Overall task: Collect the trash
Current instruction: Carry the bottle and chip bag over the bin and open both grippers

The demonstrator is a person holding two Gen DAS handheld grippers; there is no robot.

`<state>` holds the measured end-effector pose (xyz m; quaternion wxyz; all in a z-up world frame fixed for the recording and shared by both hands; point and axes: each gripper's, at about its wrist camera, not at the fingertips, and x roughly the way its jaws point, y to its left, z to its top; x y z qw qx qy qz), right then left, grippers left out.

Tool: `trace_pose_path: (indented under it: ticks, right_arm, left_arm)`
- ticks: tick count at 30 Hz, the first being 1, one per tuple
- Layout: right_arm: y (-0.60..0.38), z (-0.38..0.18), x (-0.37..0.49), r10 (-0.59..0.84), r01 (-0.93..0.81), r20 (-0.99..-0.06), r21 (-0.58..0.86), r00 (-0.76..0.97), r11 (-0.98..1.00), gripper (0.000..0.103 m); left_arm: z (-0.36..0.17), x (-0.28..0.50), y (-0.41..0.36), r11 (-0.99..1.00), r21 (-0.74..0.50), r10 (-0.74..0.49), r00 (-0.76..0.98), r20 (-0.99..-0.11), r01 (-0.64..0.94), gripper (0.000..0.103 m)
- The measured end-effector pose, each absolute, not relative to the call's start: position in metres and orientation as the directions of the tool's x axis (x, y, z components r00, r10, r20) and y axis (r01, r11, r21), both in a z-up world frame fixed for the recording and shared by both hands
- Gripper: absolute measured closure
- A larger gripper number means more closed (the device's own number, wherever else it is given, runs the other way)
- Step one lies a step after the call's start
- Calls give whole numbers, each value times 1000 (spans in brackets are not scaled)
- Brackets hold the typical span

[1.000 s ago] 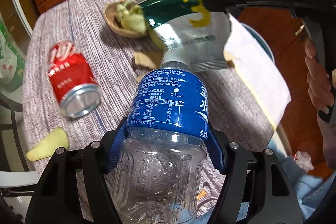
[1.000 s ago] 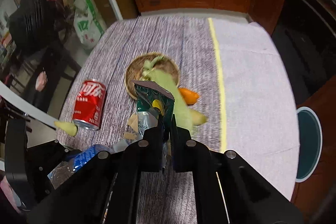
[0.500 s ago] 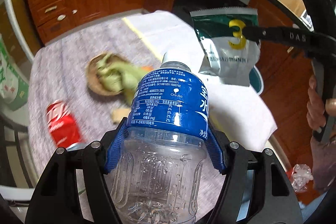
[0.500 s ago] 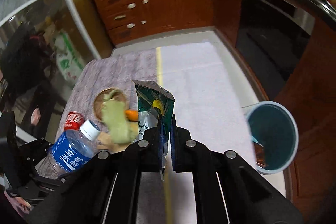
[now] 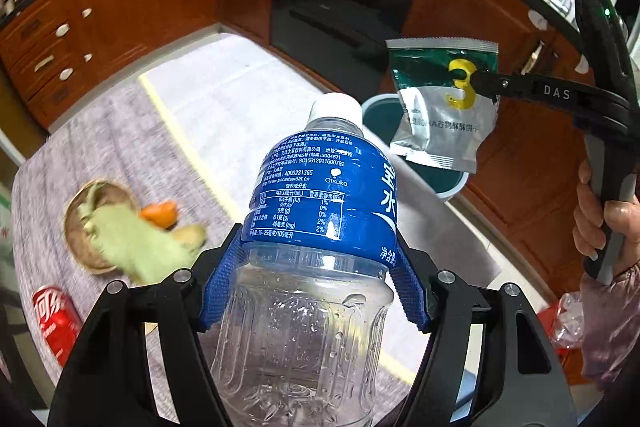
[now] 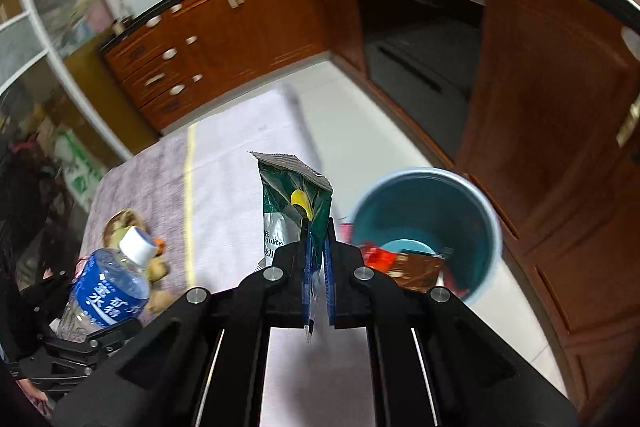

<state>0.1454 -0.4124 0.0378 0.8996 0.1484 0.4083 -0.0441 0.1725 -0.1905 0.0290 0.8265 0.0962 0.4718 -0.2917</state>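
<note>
My left gripper [image 5: 316, 283] is shut on an empty clear plastic bottle [image 5: 316, 227] with a blue label and white cap, held above the table; the bottle also shows in the right wrist view [image 6: 108, 291]. My right gripper [image 6: 318, 227] is shut on a green and silver snack wrapper [image 6: 292, 203], held in the air just left of a teal trash bin [image 6: 432, 203] on the floor. In the left wrist view the wrapper [image 5: 440, 107] hangs in front of the bin [image 5: 444, 183]. The bin holds red and brown wrappers.
A table with a grey-purple cloth [image 5: 120, 143] carries a wooden bowl with green peel [image 5: 100, 223], an orange scrap [image 5: 160, 213] and a red cola can [image 5: 52, 323] lying on its side. Brown cabinets [image 6: 224, 35] and an oven [image 5: 340, 3] stand behind. A plastic bag [image 5: 568, 319] lies on the floor.
Both grippers have risen and swung right, away from the table toward the bin. The wrapper now hangs beside the bin's opening. The bottle stays gripped.
</note>
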Motion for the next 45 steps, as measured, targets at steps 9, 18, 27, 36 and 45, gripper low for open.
trace_pose_path:
  ticks: [9,18,27,36,45]
  right_arm:
    - [-485,4,140,-31,330,-771,236,637,914,98]
    - [-520,-35,155,-35,376,-817,227,576,898,97]
    - [-533,-58,162,-22,389,-839,229,544,892,39]
    - [-546,-65,159,-10,427,-855,249,519,869,20]
    - [-555,-56,154,-36,449,-856,234,515,862,19]
  left_arm:
    - [16,193,-262,769,-115,-396,328,-857,628,34]
    - [1,216,-316,735,-127,-400,275,-874,666,34]
    - [-15,227,-358,705,-131,-395,233,-889,697,33]
    - [-29,234,-378,685,-137,-391,203,-898,715,33]
    - [-46,237,-395,660,-151,-394,168,-904,736,33]
